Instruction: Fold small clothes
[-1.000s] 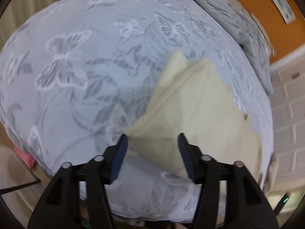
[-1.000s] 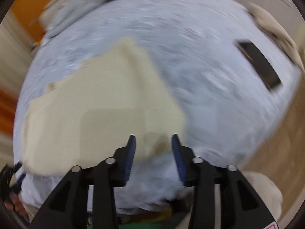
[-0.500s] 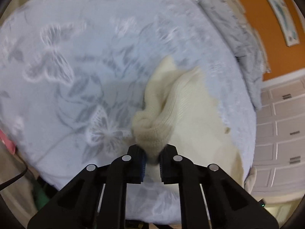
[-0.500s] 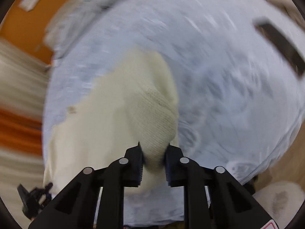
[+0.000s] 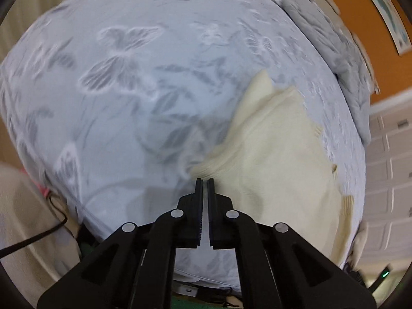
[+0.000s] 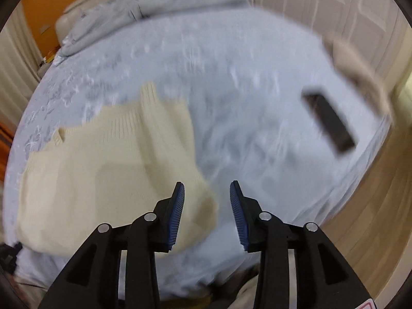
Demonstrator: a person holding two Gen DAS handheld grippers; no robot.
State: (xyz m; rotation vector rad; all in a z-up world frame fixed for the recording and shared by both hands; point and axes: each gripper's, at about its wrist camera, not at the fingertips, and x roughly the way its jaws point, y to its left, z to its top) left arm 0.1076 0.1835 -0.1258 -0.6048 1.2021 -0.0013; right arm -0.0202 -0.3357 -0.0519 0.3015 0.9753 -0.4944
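Observation:
A cream knitted garment (image 5: 278, 154) lies flat on the pale blue butterfly-print bedspread (image 5: 123, 97). My left gripper (image 5: 204, 181) is shut with nothing between its fingers, its tips just short of the garment's near left corner. In the right wrist view the garment (image 6: 108, 170) lies to the left. My right gripper (image 6: 207, 188) is open above the garment's near right corner and holds nothing.
A grey blanket (image 5: 332, 46) is bunched at the far edge of the bed, also in the right wrist view (image 6: 144, 5). A dark flat rectangular object (image 6: 329, 123) lies on the bed to the right. White panelled doors (image 5: 391, 170) and an orange wall stand beyond.
Half a second ago both grippers were shut on bunched garment corners. Now both have let go: the right has opened, the left is shut and empty, and the garment lies flat.

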